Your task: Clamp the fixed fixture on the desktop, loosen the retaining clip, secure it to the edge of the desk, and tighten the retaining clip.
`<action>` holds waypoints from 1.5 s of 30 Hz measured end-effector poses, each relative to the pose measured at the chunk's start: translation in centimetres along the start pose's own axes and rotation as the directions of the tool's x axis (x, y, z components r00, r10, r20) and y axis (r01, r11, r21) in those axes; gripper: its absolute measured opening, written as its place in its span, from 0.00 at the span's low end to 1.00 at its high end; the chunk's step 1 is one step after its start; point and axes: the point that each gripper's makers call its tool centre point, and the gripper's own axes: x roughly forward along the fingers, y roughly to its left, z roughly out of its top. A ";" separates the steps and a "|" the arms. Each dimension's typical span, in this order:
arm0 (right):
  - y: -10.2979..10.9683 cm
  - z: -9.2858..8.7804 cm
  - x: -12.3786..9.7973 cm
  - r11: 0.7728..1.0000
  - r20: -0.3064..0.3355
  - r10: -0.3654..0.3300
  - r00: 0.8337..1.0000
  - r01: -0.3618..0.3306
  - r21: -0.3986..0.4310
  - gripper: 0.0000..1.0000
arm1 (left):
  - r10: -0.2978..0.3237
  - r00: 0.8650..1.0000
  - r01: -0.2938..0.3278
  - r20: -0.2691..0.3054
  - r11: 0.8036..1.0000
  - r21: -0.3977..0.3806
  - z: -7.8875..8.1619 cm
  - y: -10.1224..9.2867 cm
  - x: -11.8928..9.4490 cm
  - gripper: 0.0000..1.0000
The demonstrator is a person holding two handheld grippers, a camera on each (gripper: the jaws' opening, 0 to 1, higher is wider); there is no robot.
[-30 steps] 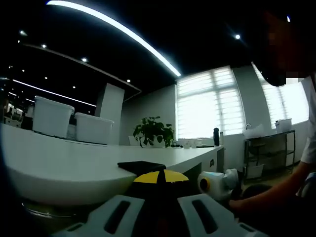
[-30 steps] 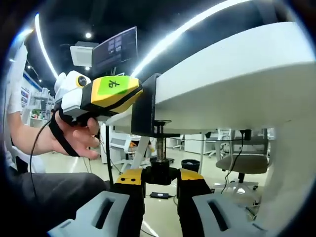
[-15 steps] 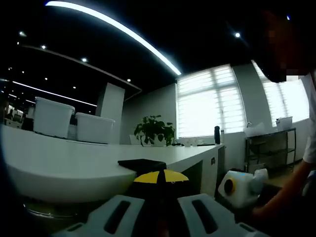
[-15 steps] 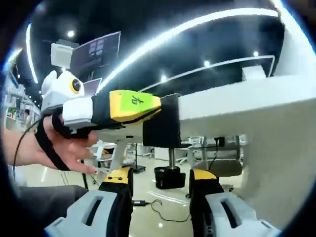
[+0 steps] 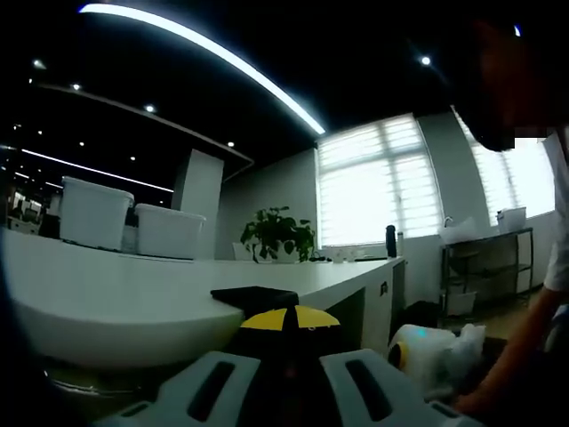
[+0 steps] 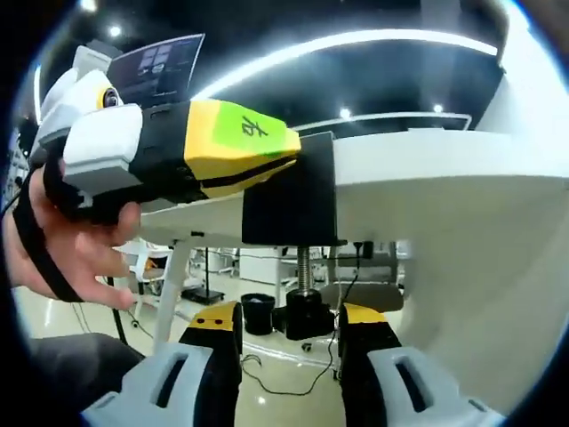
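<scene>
The black clamp fixture sits over the edge of the white desk. Its threaded screw hangs below and ends in a black knob. My left gripper, yellow and black with a green label, comes in from the left and is shut on the fixture's upper part. In the left gripper view its yellow tips meet on the fixture, which lies on the desk top. My right gripper stands open, its jaws on either side of the knob with small gaps. Its white body shows low at the right.
Two white bins and a potted plant stand far back on the desk. A metal rack stands by the windows. A person's strapped hand holds the left gripper. Desk legs, chairs and a floor cable lie under the desk.
The right gripper's jaws have spread off the knob, and its camera has swung to see the fixture more squarely. In the left gripper view the right gripper's body has dropped lower. The left gripper holds still.
</scene>
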 end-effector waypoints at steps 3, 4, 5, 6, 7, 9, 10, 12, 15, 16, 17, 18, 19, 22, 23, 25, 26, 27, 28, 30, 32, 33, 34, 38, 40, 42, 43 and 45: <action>-0.1 0.3 0.1 0.999 0.007 -0.003 1.000 0.003 -0.039 0.31 | -0.023 1.000 0.023 -0.012 1.000 0.013 -0.1 -0.2 0.2 0.03; -0.3 0.2 0.1 0.999 0.005 -0.007 1.000 0.007 -0.049 0.29 | -0.028 0.999 0.029 -0.017 0.999 0.016 0.0 -0.3 0.3 0.03; -0.6 0.1 0.1 0.999 0.002 -0.007 1.000 0.007 -0.050 0.27 | -0.032 0.999 0.032 -0.022 0.999 0.022 0.0 -0.4 0.4 0.03; -0.8 -0.1 0.1 0.999 -0.002 -0.007 1.000 0.007 -0.047 0.25 | -0.035 0.999 0.035 -0.023 0.999 0.026 0.1 -0.5 0.5 0.03; -1.0 -0.1 0.0 1.000 0.000 -0.001 1.000 0.001 -0.027 0.25 | -0.037 0.999 0.038 -0.023 0.999 0.029 0.1 -0.6 0.5 0.03; -1.0 -0.2 -0.1 0.999 0.011 0.015 1.000 -0.015 -0.030 0.25 | -0.041 0.999 0.041 -0.017 0.999 0.022 0.1 -0.6 0.6 0.03; -1.0 -0.1 -0.2 0.999 0.016 0.024 1.000 -0.024 -0.034 0.25 | -0.042 0.999 0.042 -0.015 0.999 0.019 0.1 -0.7 0.6 0.03; -0.9 -0.1 -0.3 0.998 0.018 0.048 0.999 -0.047 -0.029 0.24 | -0.041 0.999 0.041 -0.006 0.999 0.011 0.1 -0.7 0.6 0.03; -0.8 -0.1 -0.3 0.994 0.013 0.102 0.995 -0.101 -0.033 0.24 | -0.040 0.999 0.040 0.004 0.999 -0.001 0.1 -0.6 0.6 0.03; -0.8 -0.1 -0.2 0.993 0.009 0.118 0.993 -0.118 -0.024 0.24 | -0.040 0.999 0.040 0.005 0.999 -0.003 0.1 -0.6 0.6 0.03; -0.5 -0.3 0.2 0.988 0.007 0.157 0.988 -0.157 0.004 0.24 | -0.041 0.999 0.041 0.005 0.999 -0.002 0.1 -0.6 0.6 0.03; -0.5 -0.4 0.2 0.984 0.004 0.176 0.984 -0.176 0.029 0.24 | -0.042 0.999 0.042 0.003 0.999 0.002 0.1 -0.6 0.6 0.03; -0.7 -0.3 0.1 0.984 0.002 0.176 0.984 -0.176 0.022 0.24 | -0.043 0.999 0.043 0.000 0.999 0.006 0.1 -0.6 0.6 0.03; -0.4 -0.5 0.6 0.968 -0.011 0.251 0.968 -0.251 0.030 0.24 | -0.047 0.999 0.048 -0.011 0.999 0.019 0.1 -0.6 0.7 0.03; -0.2 -0.5 0.5 0.960 -0.016 0.280 0.960 -0.280 0.033 0.24 | -0.048 0.999 0.048 -0.014 0.999 0.025 0.1 -0.6 0.7 0.03; -0.1 -0.5 0.6 0.941 -0.025 0.337 0.941 -0.337 0.029 0.24 | -0.050 0.999 0.050 -0.017 0.998 0.031 0.1 -0.6 0.7 0.03; 0.0 -0.5 0.6 0.933 -0.026 0.360 0.933 -0.359 0.025 0.24 | -0.050 0.999 0.051 -0.017 0.998 0.031 0.1 -0.6 0.7 0.03; 0.3 -0.5 0.5 0.918 -0.027 0.395 0.918 -0.394 0.044 0.24 | -0.051 0.999 0.051 -0.017 0.998 0.030 0.1 -0.6 0.7 0.03; 0.4 -0.5 0.6 0.904 -0.026 0.426 0.904 -0.424 0.059 0.24 | -0.051 0.999 0.052 -0.016 0.998 0.028 0.1 -0.5 0.7 0.03; 0.4 -0.6 0.7 0.882 -0.021 0.469 0.883 -0.467 0.059 0.24 | -0.054 0.998 0.054 -0.013 0.998 0.020 0.1 -0.5 0.7 0.03; 0.5 -0.6 0.5 0.857 -0.010 0.508 0.861 -0.505 0.103 0.24 | -0.055 0.998 0.055 -0.014 0.998 0.013 0.1 -0.5 0.7 0.03; 0.2 -0.8 0.6 0.857 -0.011 0.510 0.860 -0.506 0.100 0.24 | -0.057 0.998 0.057 -0.017 0.998 0.016 0.1 -0.5 0.7 0.03; 0.1 -0.9 0.6 0.852 -0.010 0.515 0.857 -0.511 0.112 0.24 | -0.059 0.998 0.059 -0.020 0.998 0.020 0.1 -0.5 0.8 0.03; 0.4 -0.9 0.6 0.849 -0.008 0.517 0.856 -0.512 0.131 0.25 | -0.064 0.998 0.064 -0.020 0.998 0.013 0.1 -0.4 0.8 0.03; -0.1 -1.0 0.6 0.873 -0.013 0.477 0.879 -0.472 0.120 0.28 | -0.065 0.998 0.065 -0.015 0.998 0.007 0.1 -0.4 0.8 0.03; -1.0 -1.0 0.6 0.908 -0.007 0.403 0.915 -0.399 0.131 0.39 | -0.067 0.998 0.067 -0.014 0.998 0.004 0.1 -0.4 0.8 0.03; -1.6 -1.2 0.4 0.926 -0.019 0.358 0.933 -0.353 0.137 0.43 | -0.067 0.998 0.067 -0.015 0.998 0.007 0.1 -0.4 0.8 0.03; -1.8 -1.2 -0.4 0.952 -0.035 0.284 0.958 -0.277 0.132 0.45 | -0.065 0.998 0.065 -0.016 0.998 0.009 0.1 -0.5 0.8 0.03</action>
